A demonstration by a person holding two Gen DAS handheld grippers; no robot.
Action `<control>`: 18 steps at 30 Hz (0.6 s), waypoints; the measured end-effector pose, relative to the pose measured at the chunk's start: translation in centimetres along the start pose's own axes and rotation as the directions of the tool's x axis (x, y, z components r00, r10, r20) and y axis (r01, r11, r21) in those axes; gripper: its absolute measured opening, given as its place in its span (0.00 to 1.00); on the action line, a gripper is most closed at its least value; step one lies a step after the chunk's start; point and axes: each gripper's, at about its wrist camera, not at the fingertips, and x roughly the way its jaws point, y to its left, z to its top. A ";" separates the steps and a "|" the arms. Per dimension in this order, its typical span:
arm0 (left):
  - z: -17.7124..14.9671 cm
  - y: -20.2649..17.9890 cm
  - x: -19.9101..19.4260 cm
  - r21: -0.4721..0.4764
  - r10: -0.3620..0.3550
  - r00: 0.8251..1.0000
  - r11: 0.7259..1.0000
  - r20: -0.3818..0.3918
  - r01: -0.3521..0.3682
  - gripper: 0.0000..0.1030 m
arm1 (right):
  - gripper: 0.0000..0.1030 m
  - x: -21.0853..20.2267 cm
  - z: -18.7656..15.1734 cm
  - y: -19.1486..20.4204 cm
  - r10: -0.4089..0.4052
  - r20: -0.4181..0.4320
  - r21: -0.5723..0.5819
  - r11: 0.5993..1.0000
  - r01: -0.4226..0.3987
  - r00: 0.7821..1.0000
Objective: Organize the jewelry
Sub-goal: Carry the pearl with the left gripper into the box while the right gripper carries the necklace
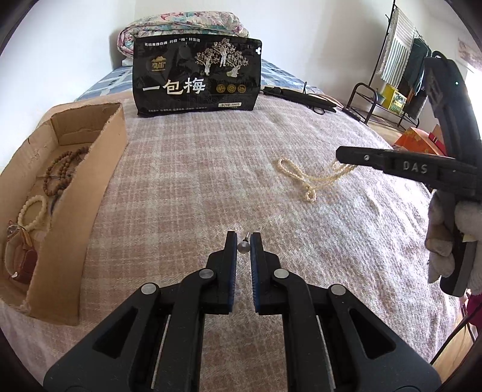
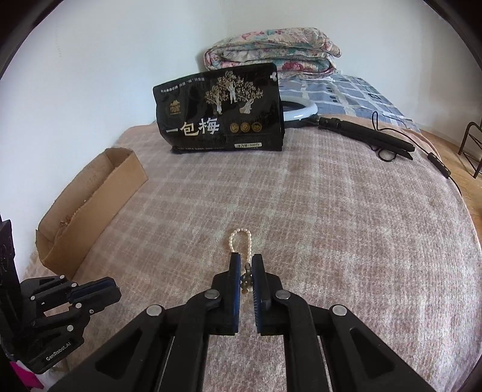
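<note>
Both tongs loaded, before transfer to the box. Nearest in the left wrist view, the left tongs are closed on a small pearl stud earring, its post pointing away from the camera, held above the plaid bed blanket. In the right wrist view, the right tongs are clamped on a pearl strand near its dark clasp; from the left wrist view part of the strand trails on the blanket. Farther left lies the open cardboard box, which already holds wooden bead bracelets, a pale bead bracelet and a watch. Behind stands a black snack bag, then a folded quilt. The step in hand appears to be pick-up; the next move calls for carrying each piece over the box wall, the strand lifted clear first, and releasing inside.
</note>
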 end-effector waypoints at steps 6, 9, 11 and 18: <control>0.6 0.2 -1.9 -0.001 -0.005 1.000 1.000 0.030 0.005 0.07 | 0.04 -2.8 1.3 0.5 0.011 0.051 -0.004 1.000 -0.011 0.999; 1.0 0.5 -3.0 0.000 -0.005 0.999 1.000 0.049 0.005 0.07 | 0.04 -4.0 2.1 1.2 0.014 0.073 -0.020 1.000 -0.012 0.997; 1.3 0.8 -3.9 -0.001 -0.003 0.998 1.000 0.063 0.004 0.07 | 0.04 -4.8 2.7 1.8 0.015 0.088 -0.031 0.999 -0.012 0.996; 2.4 2.7 -6.5 -0.014 0.011 0.994 1.000 0.108 -0.010 0.07 | 0.04 -7.4 4.7 4.1 0.030 0.138 -0.073 0.997 -0.020 0.990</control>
